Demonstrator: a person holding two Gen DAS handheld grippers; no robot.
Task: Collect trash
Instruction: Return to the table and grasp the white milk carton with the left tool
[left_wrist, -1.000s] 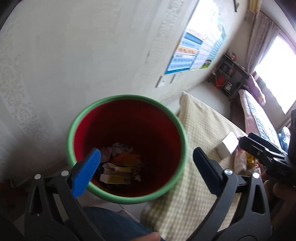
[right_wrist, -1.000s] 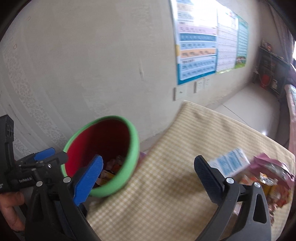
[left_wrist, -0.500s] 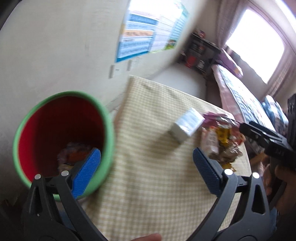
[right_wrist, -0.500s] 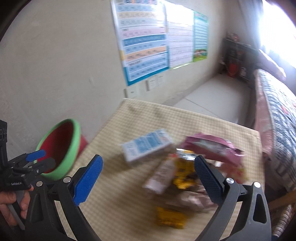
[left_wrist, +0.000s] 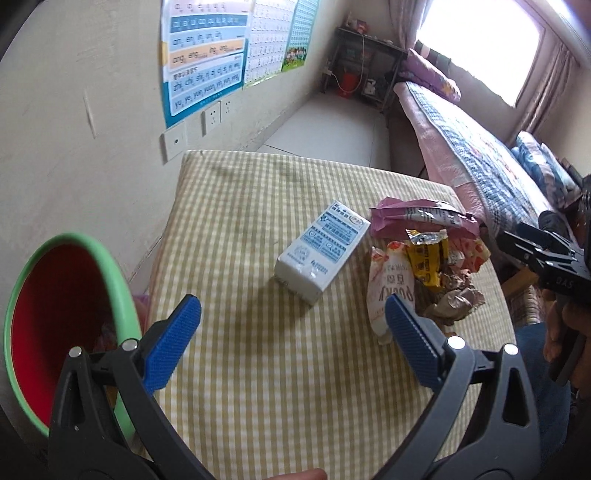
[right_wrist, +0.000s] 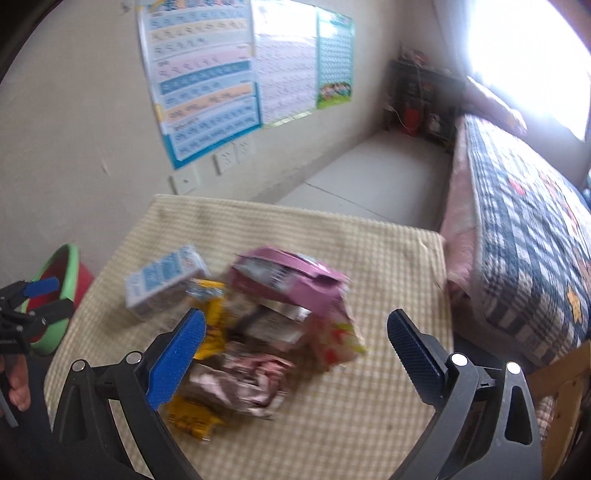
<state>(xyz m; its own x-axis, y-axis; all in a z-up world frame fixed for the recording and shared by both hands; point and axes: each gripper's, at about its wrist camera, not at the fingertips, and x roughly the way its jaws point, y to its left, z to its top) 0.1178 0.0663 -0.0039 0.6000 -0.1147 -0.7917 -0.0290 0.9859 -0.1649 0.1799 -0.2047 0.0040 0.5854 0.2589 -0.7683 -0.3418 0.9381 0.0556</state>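
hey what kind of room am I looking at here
Most likely a bedroom in a home, probably one a child uses. A bed with a patchwork quilt runs along the window side, pinyin learning charts hang on the wall, and snack wrappers lie on a small checked-cloth table.

— Readable on the wall poster (left_wrist: 205, 59)? 
— Pinyin rows: "ang, eng, ing, ong", "zhi, chi, shi", "yu, ye, yue". 
— And the white wrapper (left_wrist: 390, 291)? 
— "POCKY", upside down. Blue-and-white carton (left_wrist: 322, 251) print too small.
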